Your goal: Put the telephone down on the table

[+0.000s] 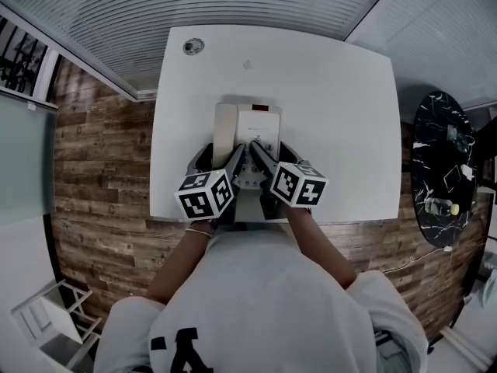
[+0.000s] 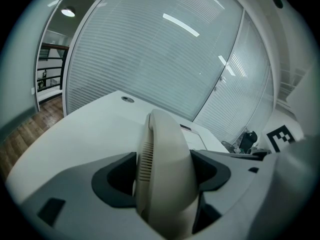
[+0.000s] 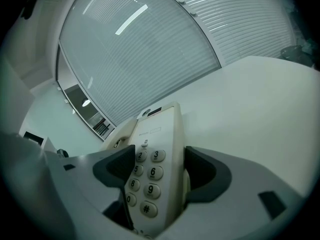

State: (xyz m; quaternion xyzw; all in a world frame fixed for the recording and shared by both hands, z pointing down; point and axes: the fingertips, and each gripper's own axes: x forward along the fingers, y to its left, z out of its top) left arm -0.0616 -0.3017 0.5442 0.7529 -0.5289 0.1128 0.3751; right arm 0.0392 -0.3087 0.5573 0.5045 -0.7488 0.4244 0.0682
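**Telephone Gripped From Both Sides Over the White Table**

The cream plastic desk telephone (image 1: 255, 130) sat at the near middle of the square white table (image 1: 334, 92), close to the edge nearest the person. No view showed whether its underside touched the tabletop. Its long curved handset (image 2: 167, 174) lay along the left side of the body. A small dark display window with a red glow (image 1: 260, 108) marked the far end.

The left gripper (image 1: 221, 158) had its dark padded jaws pressed against both flanks of the handset, with no gap on either side. The right gripper (image 1: 274, 158) was clamped across the keypad half of the telephone (image 3: 150, 176). Its jaws bore on the two edges, with the round number keys (image 3: 153, 172) facing up between them. The two grippers stood just beside each other, their black-and-white marker cubes (image 1: 204, 194) (image 1: 299, 183) nearly touching over the table's near edge.

A small round metal grommet (image 1: 193, 47) was set near the table's far left corner, well apart from the telephone. Below the table ran a brown wood-plank floor (image 1: 93, 169). A round black marble-patterned table (image 1: 443, 169) stood to the right, and a white frame chair (image 1: 46, 317) at the lower left. A glass wall with pale horizontal blinds (image 2: 150, 49) rose behind.
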